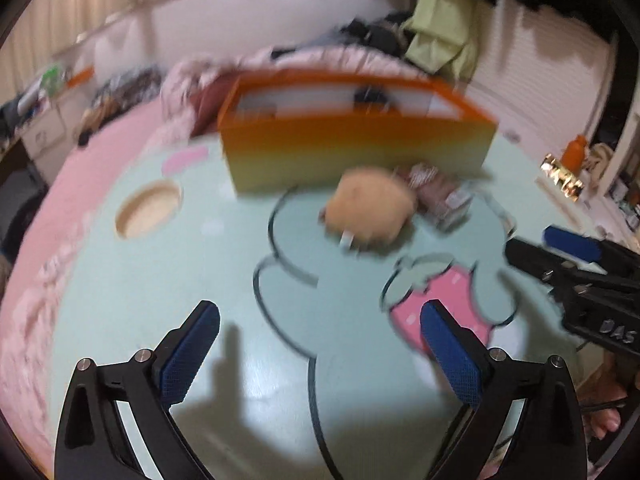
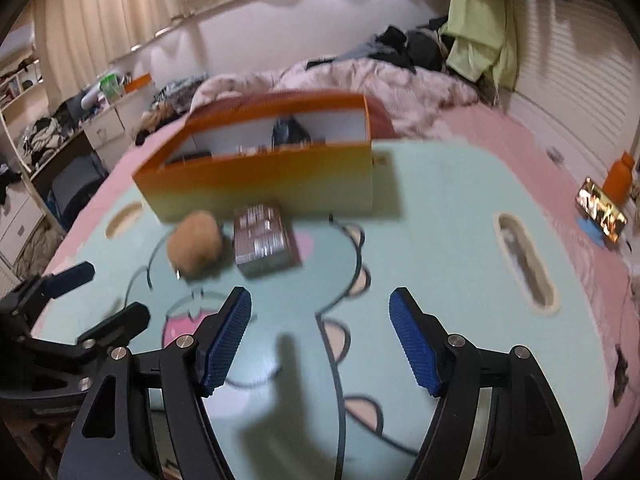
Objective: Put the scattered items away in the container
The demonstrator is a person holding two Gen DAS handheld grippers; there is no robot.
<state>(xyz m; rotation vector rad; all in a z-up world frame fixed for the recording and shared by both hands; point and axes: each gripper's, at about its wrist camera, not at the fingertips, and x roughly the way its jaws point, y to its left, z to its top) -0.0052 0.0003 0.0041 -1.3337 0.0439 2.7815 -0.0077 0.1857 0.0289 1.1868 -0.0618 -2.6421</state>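
Plush ball: tan, fuzzy, on mat near middle, just before front wall of box. Likely light and soft, squashing under pressure; best pinched across its widest part.

Packet: brownish, flat, just beside ball, near box front. Probably light, with crinkly, slippery wrap; best taken across short sides.

Box: orange-rimmed, open-topped, toward far edge of mat, some items already inside.

Left gripper: jaws wide apart, empty, short of ball.

Right gripper: jaws parted, empty, short of packet.

White letters "DAS" on the black right gripper body, nothing else legible
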